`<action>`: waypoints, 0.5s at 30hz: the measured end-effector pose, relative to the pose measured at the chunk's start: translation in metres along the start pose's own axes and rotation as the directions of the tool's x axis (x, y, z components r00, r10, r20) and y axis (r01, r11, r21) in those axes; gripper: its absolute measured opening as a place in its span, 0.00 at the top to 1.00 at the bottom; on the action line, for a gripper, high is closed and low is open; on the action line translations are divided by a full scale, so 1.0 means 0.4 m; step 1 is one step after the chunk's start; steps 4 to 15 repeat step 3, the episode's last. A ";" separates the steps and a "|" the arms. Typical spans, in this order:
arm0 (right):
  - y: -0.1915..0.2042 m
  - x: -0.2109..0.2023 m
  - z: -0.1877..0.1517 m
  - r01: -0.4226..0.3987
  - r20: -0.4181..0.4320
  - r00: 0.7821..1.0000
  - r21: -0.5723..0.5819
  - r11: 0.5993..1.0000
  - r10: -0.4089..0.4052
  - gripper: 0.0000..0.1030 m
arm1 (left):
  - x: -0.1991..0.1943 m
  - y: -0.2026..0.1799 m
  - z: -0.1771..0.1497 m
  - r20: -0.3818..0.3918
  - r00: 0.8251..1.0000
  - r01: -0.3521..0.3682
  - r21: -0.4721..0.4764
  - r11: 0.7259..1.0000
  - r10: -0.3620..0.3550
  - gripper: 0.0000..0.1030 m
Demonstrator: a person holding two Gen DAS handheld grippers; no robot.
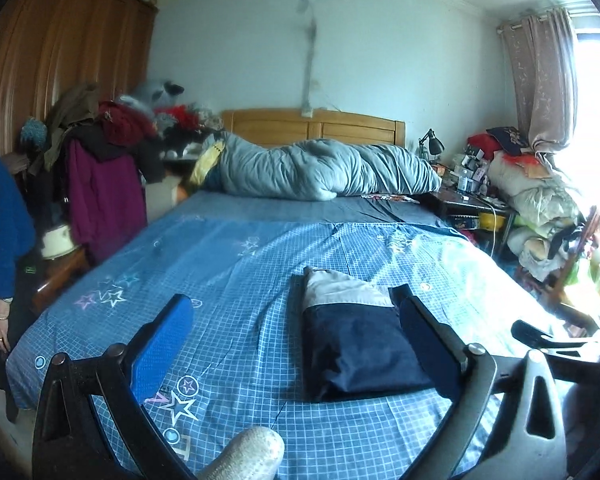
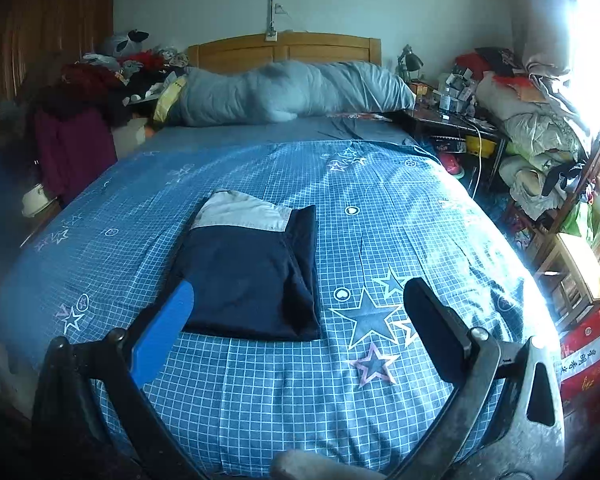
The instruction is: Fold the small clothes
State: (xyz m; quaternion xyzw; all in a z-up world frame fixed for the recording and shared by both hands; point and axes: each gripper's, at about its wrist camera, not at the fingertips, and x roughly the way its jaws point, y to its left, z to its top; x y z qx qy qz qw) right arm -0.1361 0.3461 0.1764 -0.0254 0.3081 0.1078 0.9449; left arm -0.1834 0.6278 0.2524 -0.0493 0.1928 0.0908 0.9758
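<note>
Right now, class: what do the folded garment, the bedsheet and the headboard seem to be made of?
Garment: soft woven cloth, matte navy with a pale grey band; it creases and lies flat.
Bedsheet: thin printed fabric, probably cotton, with a grid, stars and wrinkles.
Headboard: wood or wood veneer, light tan, smooth panels.

Folded garment (image 2: 248,276) navy with grey band; bedsheet (image 2: 380,208) blue checked, starred.

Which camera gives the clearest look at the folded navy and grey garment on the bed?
The right wrist view: the folded garment lies almost wholly unobstructed. In the left wrist view its right edge sits behind a gripper finger.
</note>
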 end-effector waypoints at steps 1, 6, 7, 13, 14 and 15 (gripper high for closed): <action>-0.004 0.004 -0.004 -0.011 -0.013 1.000 0.013 1.000 0.011 0.00 | 0.001 -0.002 0.003 -0.008 1.000 0.003 0.000 1.000 -0.003 0.00; -0.001 -0.002 -0.014 -0.018 -0.030 0.999 0.021 1.000 0.019 0.00 | -0.002 -0.010 0.000 -0.023 1.000 0.013 -0.004 1.000 -0.013 0.00; -0.001 -0.002 -0.014 -0.018 -0.030 0.999 0.021 1.000 0.019 0.00 | -0.002 -0.010 0.000 -0.023 1.000 0.013 -0.004 1.000 -0.013 0.00; -0.001 -0.002 -0.014 -0.018 -0.030 0.999 0.021 1.000 0.019 0.00 | -0.002 -0.010 0.000 -0.023 1.000 0.013 -0.004 1.000 -0.013 0.00; -0.001 -0.002 -0.014 -0.018 -0.030 0.999 0.021 1.000 0.019 0.00 | -0.002 -0.010 0.000 -0.023 1.000 0.013 -0.004 1.000 -0.013 0.00; -0.001 -0.002 -0.014 -0.018 -0.030 0.999 0.021 1.000 0.019 0.00 | -0.002 -0.010 0.000 -0.023 1.000 0.013 -0.004 1.000 -0.013 0.00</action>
